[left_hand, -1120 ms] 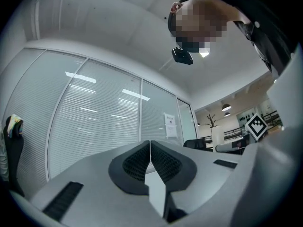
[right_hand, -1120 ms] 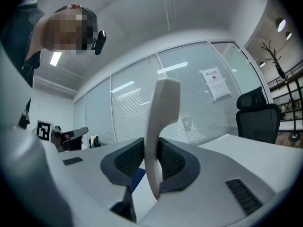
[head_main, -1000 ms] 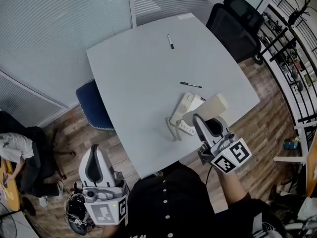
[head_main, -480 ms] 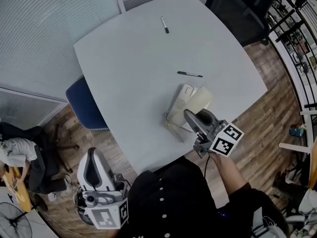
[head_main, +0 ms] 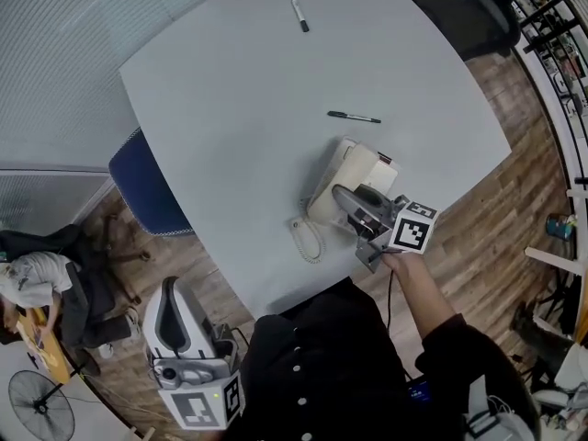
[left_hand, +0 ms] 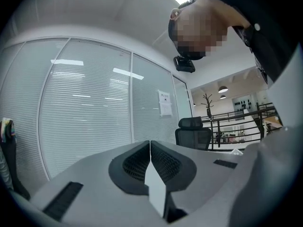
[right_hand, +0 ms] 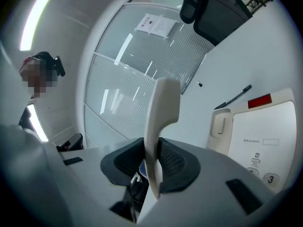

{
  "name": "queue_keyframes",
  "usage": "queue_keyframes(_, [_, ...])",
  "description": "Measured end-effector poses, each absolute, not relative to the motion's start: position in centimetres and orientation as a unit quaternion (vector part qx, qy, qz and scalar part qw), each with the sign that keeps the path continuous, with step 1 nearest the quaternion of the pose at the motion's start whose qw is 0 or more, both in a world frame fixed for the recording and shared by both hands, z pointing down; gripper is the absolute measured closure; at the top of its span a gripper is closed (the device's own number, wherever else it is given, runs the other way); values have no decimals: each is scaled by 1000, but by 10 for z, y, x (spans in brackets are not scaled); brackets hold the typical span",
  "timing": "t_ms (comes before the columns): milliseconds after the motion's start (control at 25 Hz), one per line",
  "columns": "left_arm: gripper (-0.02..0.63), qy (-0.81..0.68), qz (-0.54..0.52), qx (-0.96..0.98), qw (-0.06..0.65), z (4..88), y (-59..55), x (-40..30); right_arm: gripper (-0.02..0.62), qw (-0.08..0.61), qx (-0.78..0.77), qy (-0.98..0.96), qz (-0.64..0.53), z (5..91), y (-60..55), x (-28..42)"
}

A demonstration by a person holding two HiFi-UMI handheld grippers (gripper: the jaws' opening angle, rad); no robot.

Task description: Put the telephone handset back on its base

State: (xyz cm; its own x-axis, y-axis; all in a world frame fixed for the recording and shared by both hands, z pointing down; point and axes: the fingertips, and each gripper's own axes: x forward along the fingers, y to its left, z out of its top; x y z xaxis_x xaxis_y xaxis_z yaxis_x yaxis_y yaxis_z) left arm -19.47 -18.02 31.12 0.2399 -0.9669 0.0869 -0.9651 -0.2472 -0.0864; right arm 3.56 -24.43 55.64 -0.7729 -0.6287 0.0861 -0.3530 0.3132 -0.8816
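The cream telephone base [head_main: 369,165] sits near the front right edge of the grey table [head_main: 230,90]. My right gripper [head_main: 347,198] is shut on the cream handset [head_main: 323,200], which lies low along the base's left side; I cannot tell whether it touches. Its coiled cord [head_main: 304,238] trails toward the table edge. In the right gripper view the handset [right_hand: 160,117] stands pinched between the pads, with the base [right_hand: 258,129] and its cradle [right_hand: 218,125] to the right. My left gripper [head_main: 175,320] hangs shut below the table, its jaws [left_hand: 150,162] empty.
Two black pens lie on the table, one [head_main: 354,117] just beyond the base, one [head_main: 299,15] at the far side. A blue chair [head_main: 138,191] stands at the table's left edge and a black chair [head_main: 459,3] at the far right. A person [head_main: 37,283] sits at far left.
My right gripper has carried the handset from above the base's right side down and left, onto the base's left side. The left gripper has stayed low beside my body.
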Motion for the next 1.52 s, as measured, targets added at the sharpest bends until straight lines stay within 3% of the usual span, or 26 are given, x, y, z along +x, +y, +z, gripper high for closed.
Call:
queue_keyframes(800, [586, 609, -85, -788, -12, 332, -188, -171, 488, 104, -303, 695, -643, 629, -269, 36])
queue_keyframes(1520, [586, 608, -86, -789, -19, 336, -191, -172, 486, 84, -299, 672, -672, 642, -269, 36])
